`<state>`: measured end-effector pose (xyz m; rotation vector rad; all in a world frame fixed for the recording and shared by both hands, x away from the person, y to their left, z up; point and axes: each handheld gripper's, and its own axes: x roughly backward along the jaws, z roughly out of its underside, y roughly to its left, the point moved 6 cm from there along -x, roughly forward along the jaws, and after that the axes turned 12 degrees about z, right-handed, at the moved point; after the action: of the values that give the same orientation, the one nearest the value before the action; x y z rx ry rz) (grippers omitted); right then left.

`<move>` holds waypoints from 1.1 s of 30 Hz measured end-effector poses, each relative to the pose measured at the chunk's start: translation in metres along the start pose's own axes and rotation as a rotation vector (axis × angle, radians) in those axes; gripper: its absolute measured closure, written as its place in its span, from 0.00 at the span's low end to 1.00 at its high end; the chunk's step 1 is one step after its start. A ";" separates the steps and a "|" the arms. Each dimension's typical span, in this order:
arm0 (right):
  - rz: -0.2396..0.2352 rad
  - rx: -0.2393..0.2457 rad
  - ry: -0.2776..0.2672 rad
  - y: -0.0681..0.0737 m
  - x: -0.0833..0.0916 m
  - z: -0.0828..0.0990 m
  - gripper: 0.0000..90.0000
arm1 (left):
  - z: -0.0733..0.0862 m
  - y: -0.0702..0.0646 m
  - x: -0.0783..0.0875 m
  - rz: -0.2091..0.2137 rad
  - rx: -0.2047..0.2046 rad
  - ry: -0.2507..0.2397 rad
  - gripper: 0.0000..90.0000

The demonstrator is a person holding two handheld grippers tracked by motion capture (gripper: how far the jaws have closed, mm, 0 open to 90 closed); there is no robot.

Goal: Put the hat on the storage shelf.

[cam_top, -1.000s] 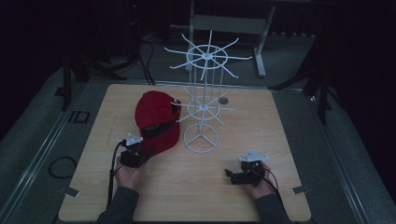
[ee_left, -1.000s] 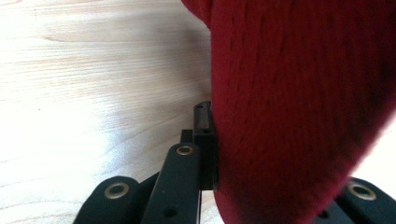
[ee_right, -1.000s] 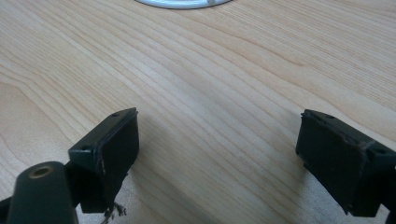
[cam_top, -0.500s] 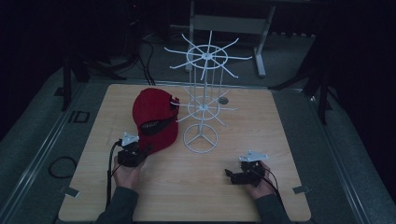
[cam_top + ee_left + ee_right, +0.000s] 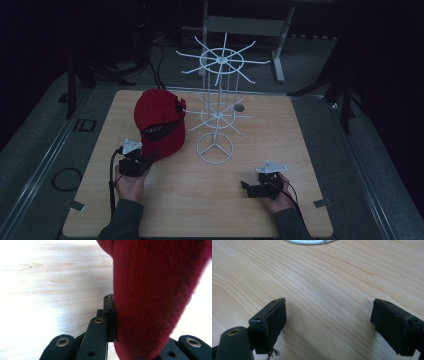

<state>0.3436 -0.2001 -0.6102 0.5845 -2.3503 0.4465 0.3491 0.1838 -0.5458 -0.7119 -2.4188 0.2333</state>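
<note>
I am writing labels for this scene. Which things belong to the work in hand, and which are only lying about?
In the work:
- red cap, clamped by its brim in the left gripper
- white wire rack, beside the cap
- right gripper, jaws open, low over the table

Only lying about:
- black cables on the floor behind the table
- grey stand at the back

Left tongs [image 5: 149, 159]: black body, grey three-cornered plate on top, black cable trailing back. Links carry brass-ringed rivet holes; flat black pads with small screw holes. Right tongs [image 5: 245, 187]: same build, pad edge frayed. Both forearms wear dark grey-green sleeves.
</note>
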 end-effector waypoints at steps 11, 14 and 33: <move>0.000 0.001 0.000 0.000 0.000 0.000 0.15 | -0.017 -0.002 0.009 -0.008 -0.003 -0.035 0.95; 0.000 0.002 -0.001 0.000 0.000 0.000 0.15 | -0.023 -0.004 0.011 -0.002 -0.007 -0.050 0.95; 0.000 -0.002 0.000 0.000 0.000 0.000 0.15 | -0.057 -0.013 0.027 0.006 -0.035 -0.124 0.95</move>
<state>0.3436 -0.1999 -0.6100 0.5833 -2.3509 0.4437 0.3593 0.1877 -0.4827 -0.7410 -2.5445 0.2444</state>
